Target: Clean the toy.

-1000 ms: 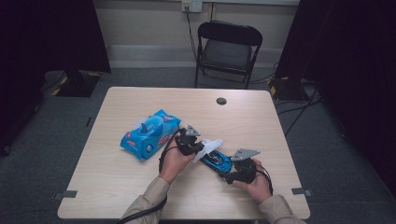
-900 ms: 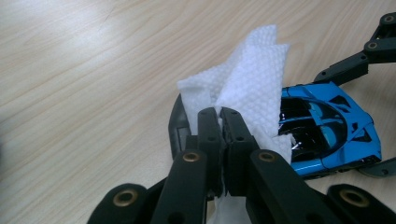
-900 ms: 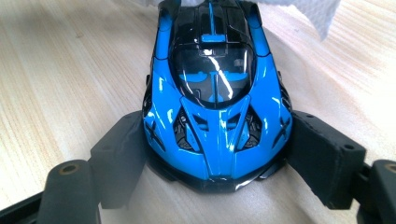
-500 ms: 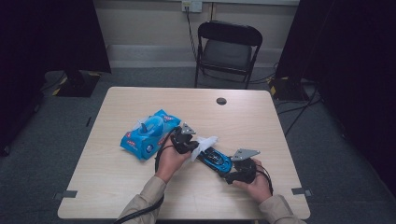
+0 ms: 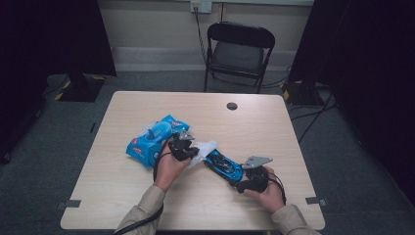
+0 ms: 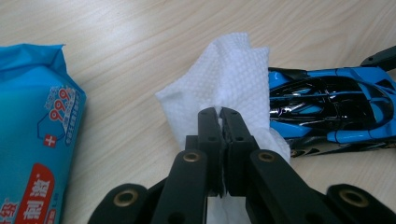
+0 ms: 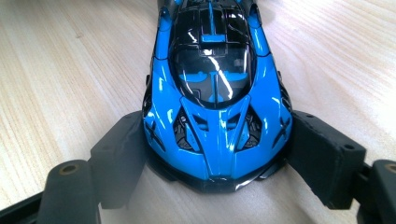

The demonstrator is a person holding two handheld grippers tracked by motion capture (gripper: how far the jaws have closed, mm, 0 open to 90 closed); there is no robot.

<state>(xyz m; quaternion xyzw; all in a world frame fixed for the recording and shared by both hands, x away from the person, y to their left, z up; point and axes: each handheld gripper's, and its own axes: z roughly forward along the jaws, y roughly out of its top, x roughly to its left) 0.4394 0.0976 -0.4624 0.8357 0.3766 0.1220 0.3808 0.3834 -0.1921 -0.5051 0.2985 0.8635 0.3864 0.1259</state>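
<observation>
A blue and black toy car lies on the table, pointing toward my right hand. My right gripper is shut on the toy car, its jaws pressed against both sides of the nose. In the high view the right gripper is at the car's near end. My left gripper is shut on a crumpled white wipe, which touches the far end of the car. From above, the left gripper and the wipe sit between the car and the pack.
A blue pack of wet wipes lies left of the left gripper, seen close as the pack. A small black disc is set in the table's far side. A black folding chair stands beyond the table.
My left gripper has drawn the wipe a little left, from over the car's far end toward the pack. The right gripper and the car have stayed put.
</observation>
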